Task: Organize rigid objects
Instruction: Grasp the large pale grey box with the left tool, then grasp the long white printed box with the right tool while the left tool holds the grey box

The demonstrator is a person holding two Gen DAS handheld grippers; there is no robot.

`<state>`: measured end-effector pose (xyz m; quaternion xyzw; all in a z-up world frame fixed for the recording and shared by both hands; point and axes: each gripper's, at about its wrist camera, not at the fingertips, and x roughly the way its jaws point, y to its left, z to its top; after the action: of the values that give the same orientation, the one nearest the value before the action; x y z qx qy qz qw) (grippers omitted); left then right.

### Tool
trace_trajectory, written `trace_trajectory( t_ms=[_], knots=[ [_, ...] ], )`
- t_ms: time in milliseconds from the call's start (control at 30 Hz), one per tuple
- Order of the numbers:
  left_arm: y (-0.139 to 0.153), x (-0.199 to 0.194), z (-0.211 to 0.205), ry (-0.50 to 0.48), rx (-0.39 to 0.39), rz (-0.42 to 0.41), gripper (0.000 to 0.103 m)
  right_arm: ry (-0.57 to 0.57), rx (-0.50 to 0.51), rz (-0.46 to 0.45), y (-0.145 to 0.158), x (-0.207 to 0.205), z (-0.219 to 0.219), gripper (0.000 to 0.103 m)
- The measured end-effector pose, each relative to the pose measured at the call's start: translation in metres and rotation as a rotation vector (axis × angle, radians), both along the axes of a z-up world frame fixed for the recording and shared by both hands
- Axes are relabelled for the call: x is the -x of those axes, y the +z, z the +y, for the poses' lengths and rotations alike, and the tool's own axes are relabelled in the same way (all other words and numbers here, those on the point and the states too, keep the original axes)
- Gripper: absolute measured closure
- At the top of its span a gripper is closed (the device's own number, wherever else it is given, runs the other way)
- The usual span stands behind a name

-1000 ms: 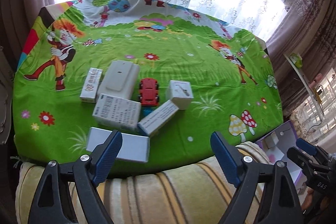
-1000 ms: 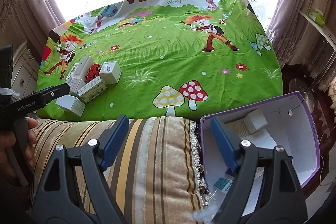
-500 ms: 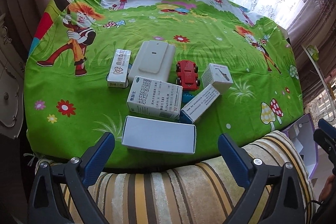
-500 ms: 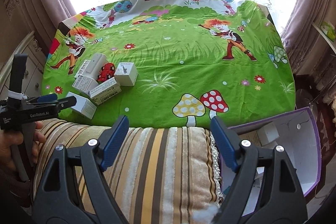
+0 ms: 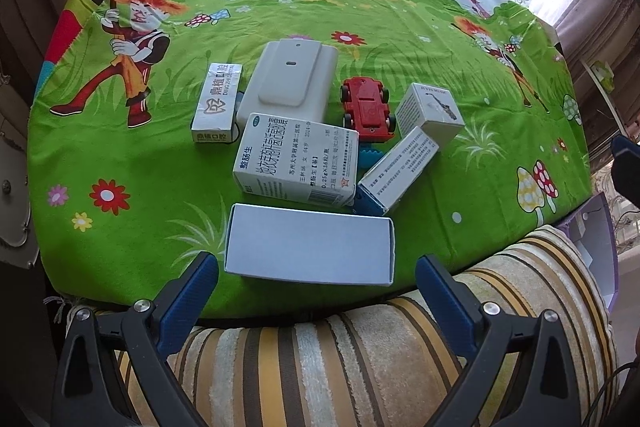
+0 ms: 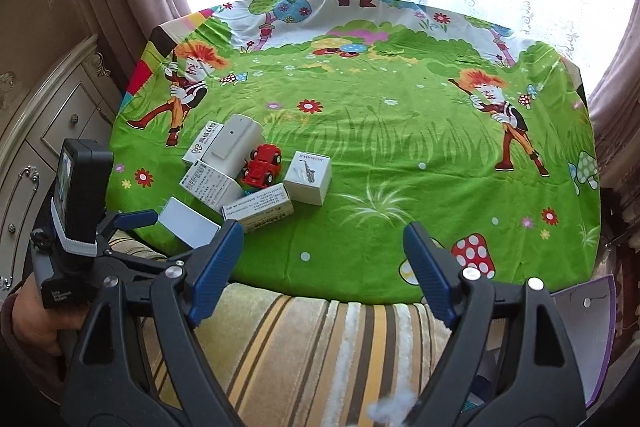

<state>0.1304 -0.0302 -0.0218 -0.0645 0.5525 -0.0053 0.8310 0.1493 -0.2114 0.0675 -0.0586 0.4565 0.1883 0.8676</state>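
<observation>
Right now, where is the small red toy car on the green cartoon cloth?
In the left wrist view the small red toy car lies centre-right in the cluster, between the pale grey plastic case on its left and the white cube-shaped carton on its right.

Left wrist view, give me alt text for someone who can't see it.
The open left claw hovers empty over a plain white box at the near edge of a green cartoon tablecloth. Behind it cluster more boxes and a red toy car.
</observation>
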Motion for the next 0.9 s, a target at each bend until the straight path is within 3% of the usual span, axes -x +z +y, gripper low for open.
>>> trace_trajectory(
  t_ms=[367, 467, 567, 900],
  knots=[
    [-0.011, -0.007, 0.003, -0.004, 0.013, 0.009, 0.004, 0.123, 0.076, 0.098, -0.044, -0.014, 0.035, 0.017],
    [-0.014, -0.007, 0.004, -0.005, 0.024, 0.012, 0.014, 0.143, 0.082, 0.115, -0.053, -0.017, 0.039, 0.017],
    [-0.014, -0.006, 0.005, 0.001, 0.034, 0.005, 0.015, 0.159, 0.091, 0.13, -0.06, -0.02, 0.044, 0.017],
    [0.004, 0.01, 0.017, 0.093, 0.039, -0.095, 0.016, 0.17, 0.058, 0.175, -0.071, -0.022, 0.044, 0.013]
  ],
)
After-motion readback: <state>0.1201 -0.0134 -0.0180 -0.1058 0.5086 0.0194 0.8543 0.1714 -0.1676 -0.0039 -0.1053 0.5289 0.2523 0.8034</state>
